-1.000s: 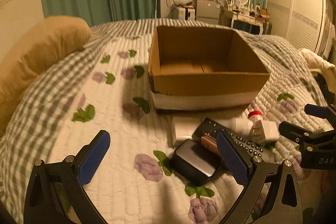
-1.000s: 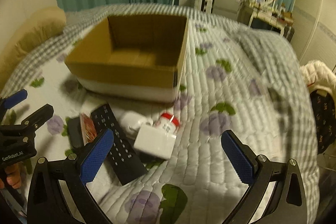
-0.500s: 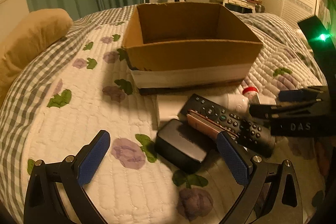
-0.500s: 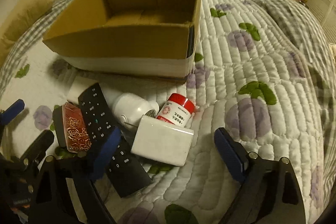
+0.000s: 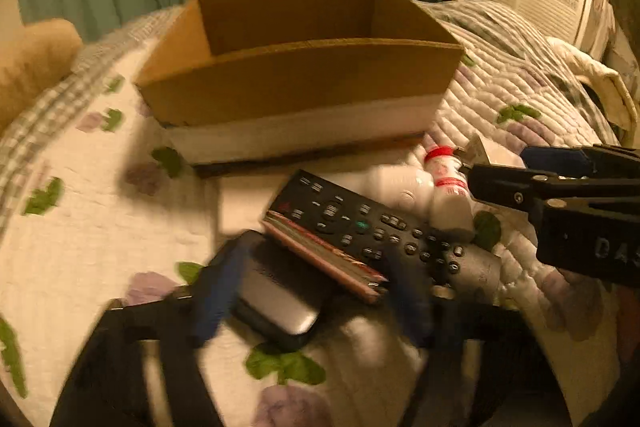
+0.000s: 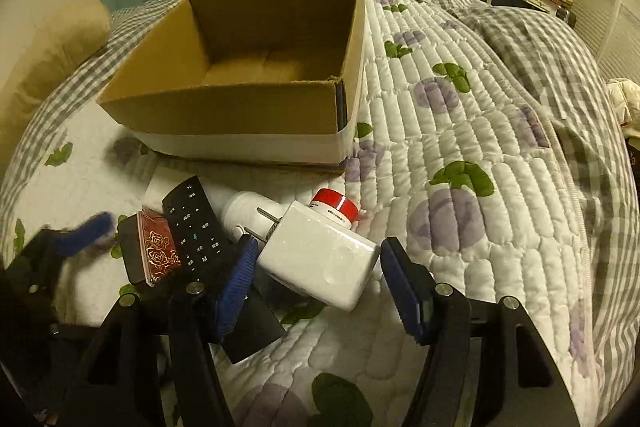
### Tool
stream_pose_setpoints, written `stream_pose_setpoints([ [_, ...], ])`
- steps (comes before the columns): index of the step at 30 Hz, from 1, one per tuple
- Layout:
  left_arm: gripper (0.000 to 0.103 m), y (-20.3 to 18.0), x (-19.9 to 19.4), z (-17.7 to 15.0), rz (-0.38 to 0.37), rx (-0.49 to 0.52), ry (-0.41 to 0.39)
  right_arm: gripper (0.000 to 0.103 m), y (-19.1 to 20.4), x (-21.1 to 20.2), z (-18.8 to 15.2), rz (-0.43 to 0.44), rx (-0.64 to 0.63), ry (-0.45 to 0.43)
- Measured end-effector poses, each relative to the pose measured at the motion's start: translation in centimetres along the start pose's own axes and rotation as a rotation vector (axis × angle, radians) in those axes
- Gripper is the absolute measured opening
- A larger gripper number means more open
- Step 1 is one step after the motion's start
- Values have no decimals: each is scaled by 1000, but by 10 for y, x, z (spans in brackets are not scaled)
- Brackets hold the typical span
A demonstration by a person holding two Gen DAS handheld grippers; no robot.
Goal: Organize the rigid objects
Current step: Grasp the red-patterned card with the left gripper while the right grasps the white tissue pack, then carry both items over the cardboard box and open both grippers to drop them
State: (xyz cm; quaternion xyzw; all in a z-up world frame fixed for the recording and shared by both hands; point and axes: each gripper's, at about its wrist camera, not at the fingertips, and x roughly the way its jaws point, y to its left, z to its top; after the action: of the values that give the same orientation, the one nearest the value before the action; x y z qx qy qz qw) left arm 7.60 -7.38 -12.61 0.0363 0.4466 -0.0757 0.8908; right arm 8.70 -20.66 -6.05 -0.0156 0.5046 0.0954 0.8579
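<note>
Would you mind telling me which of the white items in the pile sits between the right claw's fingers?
The white plug adapter, boxy with metal prongs; the round white bottle and the red-capped bottle lie behind it.

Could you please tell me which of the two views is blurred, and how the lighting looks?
Left wrist view: motion blur smears the left gripper and the remote; the box is soft. Right wrist view: sharper, the charger and right gripper crisp, glare on the charger. Both: dim warm light, fisheye bending at edges.

left gripper [image 5: 312,303] motion-blurred, remote [image 6: 200,231] partly hidden
</note>
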Motion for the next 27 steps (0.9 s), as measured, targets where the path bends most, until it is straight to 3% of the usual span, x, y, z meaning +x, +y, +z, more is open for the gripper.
stream_pose_setpoints([
  [3,37,-6,-3,-1,-20,25,8,63,0,-3,-1,-11,-12,-14],
  [6,21,-5,-9,-1,-30,27,2,56,2,-10,-4,-21,-27,-33],
  [9,12,0,-23,1,-52,17,-19,54,2,-18,-3,-22,-35,-52],
  [18,10,2,-72,22,-55,58,-107,54,3,-48,6,8,-36,-123],
  [27,10,14,-108,77,-12,73,-259,53,19,-102,57,9,-105,-258],
])
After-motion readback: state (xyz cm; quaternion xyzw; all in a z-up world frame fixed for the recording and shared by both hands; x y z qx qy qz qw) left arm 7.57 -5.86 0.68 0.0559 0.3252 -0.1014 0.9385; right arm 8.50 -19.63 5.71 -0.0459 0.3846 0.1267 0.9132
